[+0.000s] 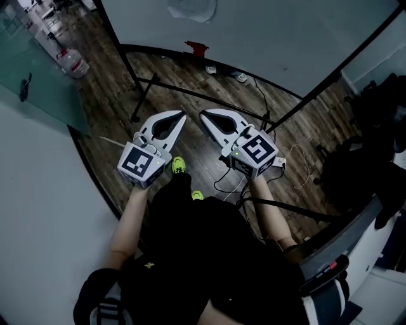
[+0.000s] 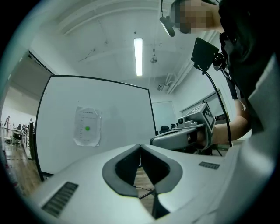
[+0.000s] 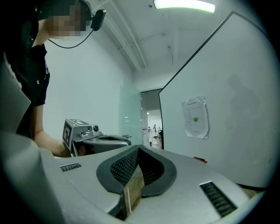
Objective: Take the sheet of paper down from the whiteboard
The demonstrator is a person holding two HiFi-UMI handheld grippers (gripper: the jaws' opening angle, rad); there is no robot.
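Note:
The sheet of paper (image 1: 192,9) hangs on the whiteboard (image 1: 285,38) at the top of the head view. It is white with printed lines and a green dot, and it shows in the left gripper view (image 2: 87,127) and in the right gripper view (image 3: 195,118). My left gripper (image 1: 183,115) and right gripper (image 1: 203,115) are held side by side, level, pointing at the board and well short of it. Both are shut with nothing between their jaws. The left gripper's tips (image 2: 140,147) and the right gripper's tips (image 3: 138,148) are closed together.
A red object (image 1: 196,47) lies on the whiteboard's bottom ledge below the paper. The board's black stand legs (image 1: 190,95) and cables (image 1: 263,105) cross the wooden floor. A water jug (image 1: 73,63) and a glass partition (image 1: 38,82) are at left, a dark chair (image 1: 355,171) at right.

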